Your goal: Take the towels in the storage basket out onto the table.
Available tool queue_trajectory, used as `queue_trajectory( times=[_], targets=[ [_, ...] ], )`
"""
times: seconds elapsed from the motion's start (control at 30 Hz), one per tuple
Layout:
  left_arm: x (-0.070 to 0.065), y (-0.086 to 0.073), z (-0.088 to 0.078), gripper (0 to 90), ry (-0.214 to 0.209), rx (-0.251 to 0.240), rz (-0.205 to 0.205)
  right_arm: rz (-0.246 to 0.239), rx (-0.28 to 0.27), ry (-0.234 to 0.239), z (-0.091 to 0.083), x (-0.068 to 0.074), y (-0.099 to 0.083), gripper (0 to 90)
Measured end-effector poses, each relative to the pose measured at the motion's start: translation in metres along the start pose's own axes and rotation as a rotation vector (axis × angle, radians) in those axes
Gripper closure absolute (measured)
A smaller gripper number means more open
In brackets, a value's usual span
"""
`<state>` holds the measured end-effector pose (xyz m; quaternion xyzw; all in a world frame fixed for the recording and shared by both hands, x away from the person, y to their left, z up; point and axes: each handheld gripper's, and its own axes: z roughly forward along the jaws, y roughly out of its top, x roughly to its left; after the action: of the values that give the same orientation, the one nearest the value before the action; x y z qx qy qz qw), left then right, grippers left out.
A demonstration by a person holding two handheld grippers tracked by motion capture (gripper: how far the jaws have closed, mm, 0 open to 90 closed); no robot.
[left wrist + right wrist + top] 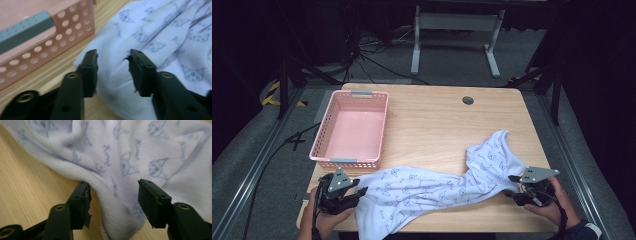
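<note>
The white printed garment lay stretched across the near part of the tabletop, one end bunched toward the right edge, the other spilling over the front edge near the left corner. Its long, pulled-out lie suggested it had been drawn taut between two holds, probably to flatten it for folding or for lifting into the pink basket, which sat empty just beyond the cloth's left end.

The left tool stood at that left end with its jaws parted and cloth lying loosely between them; in the left gripper view the pads did not press on the fabric, so the hem was free. The right tool stood at the opposite end, also part open. In the right gripper view a thick rolled edge of the garment ran between its jaws, brushing the left pad without being pinched.

With both ends let go, the cloth rested by its own weight, likely so each hand could take a fresh hold.
</note>
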<state>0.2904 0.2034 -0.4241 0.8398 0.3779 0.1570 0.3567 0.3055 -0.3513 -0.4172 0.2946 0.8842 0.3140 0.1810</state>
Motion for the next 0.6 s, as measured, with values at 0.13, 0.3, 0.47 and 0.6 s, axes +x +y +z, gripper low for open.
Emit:
queue_trajectory(
  times=[0.13, 0.3, 0.47, 0.6],
  targets=[
    [-0.012, 0.012, 0.015, 49.6, -0.052, 0.012, 0.069, 0.116, -0.146, -0.029, -0.017, -0.008, 0.010, 42.6],
    [-0.024, 0.027, 0.042, 51.7, -0.108, 0.062, 0.140, 0.186, -0.136, -0.054, 0.007, -0.014, 0.024, 47.4],
    [-0.031, 0.037, 0.062, 58.5, -0.142, 0.093, 0.155, 0.245, -0.052, -0.050, 0.045, -0.019, 0.023, 53.2],
    [-0.036, 0.043, 0.079, 66.7, -0.180, 0.136, 0.186, 0.288, -0.013, -0.058, 0.069, -0.028, 0.023, 54.4]
  ],
)
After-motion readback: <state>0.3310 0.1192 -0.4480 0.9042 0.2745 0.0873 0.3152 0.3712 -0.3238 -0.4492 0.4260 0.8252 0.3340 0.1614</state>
